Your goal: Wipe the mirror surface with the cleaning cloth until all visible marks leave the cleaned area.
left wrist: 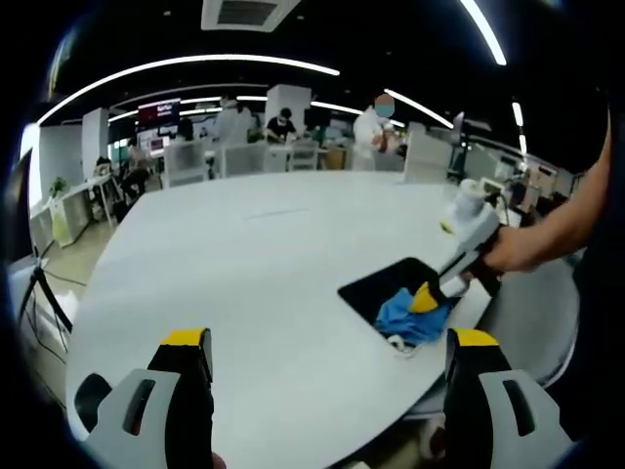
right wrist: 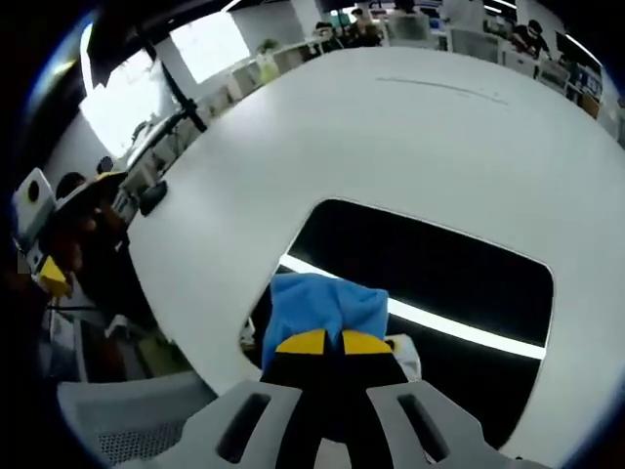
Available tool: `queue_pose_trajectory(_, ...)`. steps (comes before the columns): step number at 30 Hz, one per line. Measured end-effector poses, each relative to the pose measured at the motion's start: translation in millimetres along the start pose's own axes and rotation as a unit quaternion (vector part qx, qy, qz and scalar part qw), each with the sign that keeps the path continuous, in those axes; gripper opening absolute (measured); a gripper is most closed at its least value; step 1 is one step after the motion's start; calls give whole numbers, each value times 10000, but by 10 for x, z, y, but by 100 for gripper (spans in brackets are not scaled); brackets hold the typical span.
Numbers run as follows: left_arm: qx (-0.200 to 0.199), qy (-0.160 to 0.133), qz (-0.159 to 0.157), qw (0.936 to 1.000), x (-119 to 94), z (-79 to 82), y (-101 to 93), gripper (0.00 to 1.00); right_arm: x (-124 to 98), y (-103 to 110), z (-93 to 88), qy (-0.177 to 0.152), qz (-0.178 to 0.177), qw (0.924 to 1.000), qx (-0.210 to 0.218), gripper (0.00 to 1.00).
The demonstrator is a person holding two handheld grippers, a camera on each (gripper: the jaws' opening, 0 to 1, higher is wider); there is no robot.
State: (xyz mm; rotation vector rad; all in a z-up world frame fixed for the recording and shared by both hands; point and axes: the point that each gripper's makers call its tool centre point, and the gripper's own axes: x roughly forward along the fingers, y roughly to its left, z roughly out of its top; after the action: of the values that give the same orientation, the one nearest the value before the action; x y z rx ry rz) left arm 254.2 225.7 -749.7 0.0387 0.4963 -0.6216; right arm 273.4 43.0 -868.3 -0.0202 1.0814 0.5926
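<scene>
A dark mirror (right wrist: 439,264) lies flat on the white table (right wrist: 420,127), reflecting a ceiling light strip. A blue cleaning cloth (right wrist: 322,303) rests on the mirror's near corner. My right gripper (right wrist: 332,342) is shut on the cloth and presses it onto the glass. In the left gripper view the mirror (left wrist: 386,285) and the cloth (left wrist: 405,318) sit at the right edge of the table (left wrist: 264,264), with the right gripper (left wrist: 430,295) held over them by a hand. My left gripper (left wrist: 330,342) hovers open above the table's near edge, holding nothing.
Desks, chairs and several people fill the office behind the table (left wrist: 283,137). A person's arm (left wrist: 557,225) reaches in from the right. A tripod (right wrist: 176,88) and a grey chair (right wrist: 127,420) stand off the table's left side.
</scene>
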Motion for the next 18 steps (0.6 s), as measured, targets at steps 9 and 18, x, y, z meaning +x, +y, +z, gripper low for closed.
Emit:
queue_pose_trajectory(9, -44, -31, 17, 10000, 1, -14, -72, 100, -79, 154, -225, 132, 208, 9995, 179, 0)
queue_pose_trajectory(18, -57, -40, 45, 10000, 6, -17, -88, 100, -90, 197, -247, 134, 303, 9994, 76, 0)
